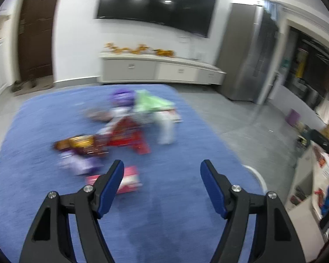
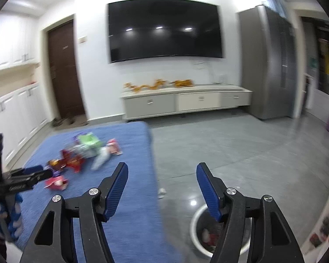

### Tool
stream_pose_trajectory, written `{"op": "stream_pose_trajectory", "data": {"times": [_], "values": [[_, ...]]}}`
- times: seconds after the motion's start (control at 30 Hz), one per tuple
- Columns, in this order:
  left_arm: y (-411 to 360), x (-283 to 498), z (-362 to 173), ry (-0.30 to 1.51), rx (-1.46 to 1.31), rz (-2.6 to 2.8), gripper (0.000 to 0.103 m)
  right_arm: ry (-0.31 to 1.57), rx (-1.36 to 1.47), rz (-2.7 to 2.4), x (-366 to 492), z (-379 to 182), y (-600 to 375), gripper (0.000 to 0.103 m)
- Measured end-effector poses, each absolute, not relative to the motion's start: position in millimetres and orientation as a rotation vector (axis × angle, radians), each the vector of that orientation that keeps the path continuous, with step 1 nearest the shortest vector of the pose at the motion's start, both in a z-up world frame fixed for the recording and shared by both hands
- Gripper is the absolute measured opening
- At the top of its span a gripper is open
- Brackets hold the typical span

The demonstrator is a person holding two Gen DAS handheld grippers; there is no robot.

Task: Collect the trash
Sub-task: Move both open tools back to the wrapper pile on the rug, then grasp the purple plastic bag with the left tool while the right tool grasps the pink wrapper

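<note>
Trash (image 1: 120, 135) litters the blue rug (image 1: 175, 197); both grippers' fingers spread, nothing between.

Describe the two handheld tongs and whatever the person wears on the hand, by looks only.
Both the left tongs and the right tongs have black, angular plastic arms with triangular cut-outs and round silver bolt heads at the pivots. Each finger ends in a blue ribbed pad. Seen from the right wrist view, the left tool's black body carries small white lettering, too blurred to read. The hand on it wears a blue-and-white glove.
</note>
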State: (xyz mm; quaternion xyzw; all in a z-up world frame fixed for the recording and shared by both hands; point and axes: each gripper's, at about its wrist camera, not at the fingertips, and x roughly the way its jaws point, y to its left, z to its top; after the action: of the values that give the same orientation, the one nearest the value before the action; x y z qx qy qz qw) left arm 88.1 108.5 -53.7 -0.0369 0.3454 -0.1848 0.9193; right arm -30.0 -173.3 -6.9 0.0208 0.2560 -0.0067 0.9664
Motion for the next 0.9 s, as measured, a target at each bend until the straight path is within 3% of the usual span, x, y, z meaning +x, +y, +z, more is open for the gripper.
{"op": "stream_pose_trajectory", "data": {"times": [0.27, 0.73, 0.8, 0.83, 0.9], "values": [[191.3, 124.6, -87.2, 0.793, -0.148, -0.192, 0.071, 0.619, -0.066, 0.268, 14.9, -39.1, -100.1, 0.067], [185.3, 188.1, -124.7, 0.891, -0.148, -0.184, 0.07, 0.768, -0.256, 0.629, 77.1, -104.9, -0.2, 0.07], [186.6, 189.0, -129.3, 0.887, -0.159, -0.204, 0.064, 0.778, -0.273, 0.67, 83.9, -110.2, 10.0, 0.07], [188.0, 189.1, -129.3, 0.882, -0.175, -0.227, 0.055, 0.781, -0.282, 0.69, 87.4, -112.3, 14.8, 0.07], [190.1, 190.2, -132.0, 0.879, -0.199, -0.239, 0.051, 0.784, -0.293, 0.731, 96.2, -115.8, 22.9, 0.07]]}}
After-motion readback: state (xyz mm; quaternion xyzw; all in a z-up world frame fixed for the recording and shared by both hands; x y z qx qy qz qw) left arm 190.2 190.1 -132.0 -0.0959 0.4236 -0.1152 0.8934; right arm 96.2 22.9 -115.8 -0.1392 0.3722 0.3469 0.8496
